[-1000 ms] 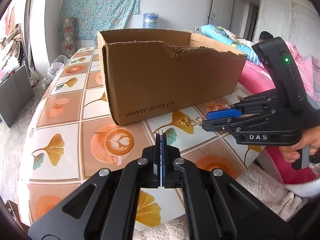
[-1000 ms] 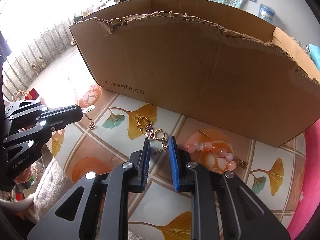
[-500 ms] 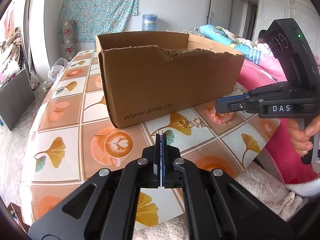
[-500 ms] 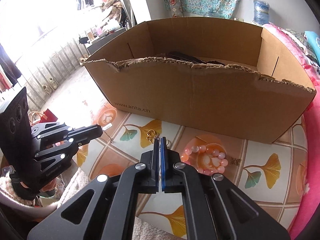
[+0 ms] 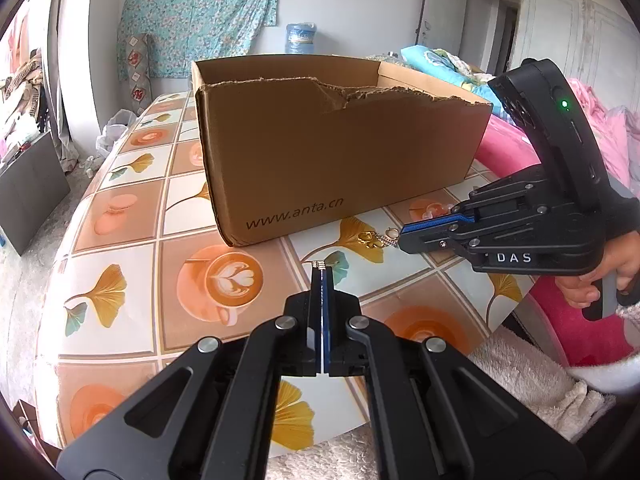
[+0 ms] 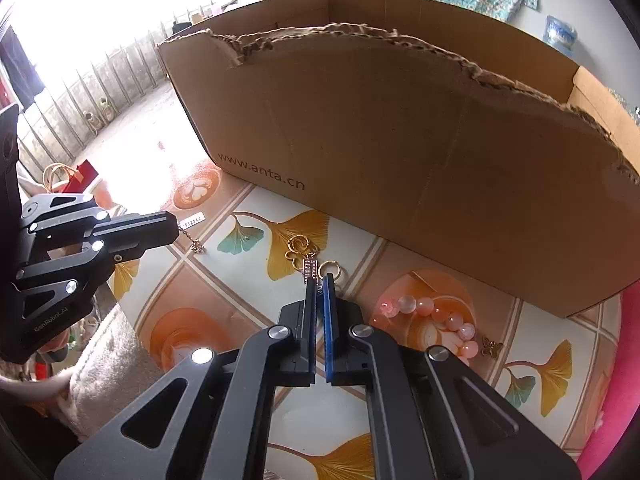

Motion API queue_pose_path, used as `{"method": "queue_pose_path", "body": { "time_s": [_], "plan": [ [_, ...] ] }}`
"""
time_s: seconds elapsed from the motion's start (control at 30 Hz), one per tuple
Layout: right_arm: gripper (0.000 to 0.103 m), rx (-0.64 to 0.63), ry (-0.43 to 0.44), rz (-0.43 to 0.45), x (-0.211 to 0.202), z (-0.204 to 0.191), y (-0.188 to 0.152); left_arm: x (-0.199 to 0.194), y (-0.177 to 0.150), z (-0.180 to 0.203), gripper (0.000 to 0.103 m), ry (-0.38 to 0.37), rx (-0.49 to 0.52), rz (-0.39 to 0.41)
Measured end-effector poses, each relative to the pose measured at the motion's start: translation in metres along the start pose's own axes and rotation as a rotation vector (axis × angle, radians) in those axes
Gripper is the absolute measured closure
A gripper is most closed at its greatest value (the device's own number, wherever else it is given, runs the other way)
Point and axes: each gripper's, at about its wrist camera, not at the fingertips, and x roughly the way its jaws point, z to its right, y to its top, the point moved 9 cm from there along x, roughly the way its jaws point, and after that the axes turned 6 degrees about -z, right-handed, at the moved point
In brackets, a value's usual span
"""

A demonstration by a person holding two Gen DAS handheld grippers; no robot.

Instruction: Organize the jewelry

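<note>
— Chain position?
— Gold chain with rings (image 6: 310,266) lies on the tiled table (image 6: 256,312), running straight ahead of my right gripper (image 6: 319,280), nearly closed on its near end; left gripper (image 5: 320,270) stays shut on a tagged chain (image 6: 192,222).

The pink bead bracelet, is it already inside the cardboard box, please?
No, the pink bead bracelet lies on the tablecloth in front of the cardboard box.

My left gripper (image 5: 321,270) pinches a small silver clasp (image 5: 319,265) above the tablecloth (image 5: 132,216); my right gripper (image 5: 404,236) touches a gold chain (image 5: 374,238) beside the cardboard box (image 5: 332,152)
</note>
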Motion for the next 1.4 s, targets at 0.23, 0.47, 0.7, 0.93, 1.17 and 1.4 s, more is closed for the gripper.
{"method": "queue_pose_path", "body": {
  "time_s": [0.23, 0.47, 0.7, 0.93, 1.17, 1.4],
  "plan": [
    [0.103, 0.114, 0.104, 0.093, -0.030, 0.012, 0.000, -0.010, 0.002, 0.001, 0.103, 0.012, 0.010, 0.015],
    [0.103, 0.128, 0.112, 0.157, -0.064, 0.009, 0.003, -0.032, 0.009, 0.010, 0.103, 0.020, 0.031, 0.059],
    [0.080, 0.039, 0.034, 0.081, -0.037, 0.002, -0.002, -0.039, 0.010, 0.020, 0.103, 0.030, 0.057, 0.065],
    [0.095, -0.014, -0.042, 0.018, -0.010, 0.004, 0.000, -0.038, 0.009, 0.018, 0.103, 0.034, 0.051, 0.063],
    [0.103, 0.118, 0.096, 0.036, -0.022, 0.024, -0.004, -0.039, 0.009, 0.015, 0.103, 0.036, 0.042, 0.063],
    [0.103, 0.218, 0.225, 0.160, -0.073, 0.035, 0.003, -0.055, 0.020, 0.016, 0.103, 0.039, 0.052, 0.101]
  ]
}}
